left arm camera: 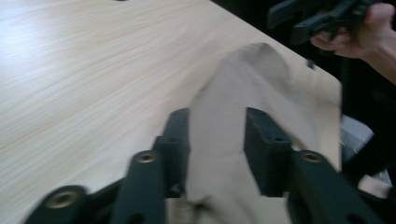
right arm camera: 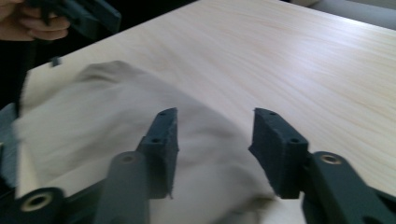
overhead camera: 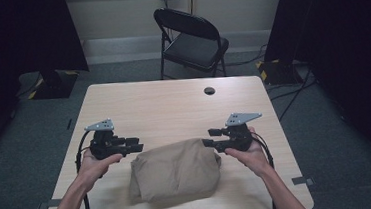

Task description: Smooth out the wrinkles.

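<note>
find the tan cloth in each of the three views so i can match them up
High view: the tan cloth lies bunched at the near middle of the table, between the two grippers.
Left gripper view: the cloth runs from between the open jaws toward the upper right.
Right gripper view: it spreads across the left and centre.
Shared landmark: the light wood table.

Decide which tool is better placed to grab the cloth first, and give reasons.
Probably the left tool: its open jaws already straddle a ridge of the cloth. The right tool is open too, but over the cloth's edge.

Pale wood table (overhead camera: 163, 98), black folding chair (overhead camera: 191, 36) behind (empty), grey carpet (overhead camera: 36, 141), dark curtains (overhead camera: 22, 32)
</note>
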A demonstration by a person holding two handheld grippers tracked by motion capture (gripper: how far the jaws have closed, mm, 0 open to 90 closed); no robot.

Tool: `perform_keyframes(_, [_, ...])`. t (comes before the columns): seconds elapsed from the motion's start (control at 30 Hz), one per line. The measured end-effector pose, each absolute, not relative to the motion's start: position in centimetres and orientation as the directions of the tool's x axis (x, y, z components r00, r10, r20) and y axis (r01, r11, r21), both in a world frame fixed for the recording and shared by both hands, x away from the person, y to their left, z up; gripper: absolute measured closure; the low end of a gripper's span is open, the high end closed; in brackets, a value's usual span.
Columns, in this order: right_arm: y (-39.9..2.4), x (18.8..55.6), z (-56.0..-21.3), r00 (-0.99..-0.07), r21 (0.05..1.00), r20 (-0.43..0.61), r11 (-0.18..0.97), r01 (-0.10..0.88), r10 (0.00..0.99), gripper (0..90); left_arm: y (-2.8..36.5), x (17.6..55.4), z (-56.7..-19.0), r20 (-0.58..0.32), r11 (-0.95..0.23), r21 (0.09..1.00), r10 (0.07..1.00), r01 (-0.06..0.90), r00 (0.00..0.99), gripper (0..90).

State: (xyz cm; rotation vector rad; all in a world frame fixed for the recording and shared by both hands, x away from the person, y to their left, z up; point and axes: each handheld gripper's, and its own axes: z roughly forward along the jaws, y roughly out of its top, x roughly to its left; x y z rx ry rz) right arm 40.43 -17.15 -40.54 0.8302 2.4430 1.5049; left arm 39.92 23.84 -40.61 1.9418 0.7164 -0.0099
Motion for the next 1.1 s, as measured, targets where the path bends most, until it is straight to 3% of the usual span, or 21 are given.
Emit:
perform_keyframes(0.07, [-16.1,39.5,-40.5,-0.847,0.848,0.136,0.382,0.368,0.513,55.4,22.8,39.0,-40.6,-0.301,-0.342,0.812,0.449,0.473,0.841,70.0])
perform_keyframes(0.27, [-14.0,38.1,-42.7,-0.854,0.79,0.116,0.474,0.388,0.507,47.2,19.7,37.2,-43.1,-0.29,-0.486,0.733,0.409,0.476,0.865,65.5])
perform_keyframes(0.5, [-14.5,39.8,-45.9,-0.818,0.739,0.149,0.487,0.466,0.556,42.7,21.9,38.7,-45.8,-0.298,-0.455,0.698,0.518,0.553,0.802,62.6])
perform_keyframes(0.67, [-14.5,40.3,-47.9,-0.812,0.704,0.177,0.505,0.499,0.557,40.8,22.7,39.4,-47.3,-0.253,-0.482,0.673,0.563,0.561,0.787,62.3])
perform_keyframes(1.1, [-13.9,40.7,-48.6,-0.818,0.698,0.083,0.552,0.456,0.57,41.3,22.2,41.0,-48.3,-0.187,-0.488,0.696,0.586,0.527,0.789,65.8])
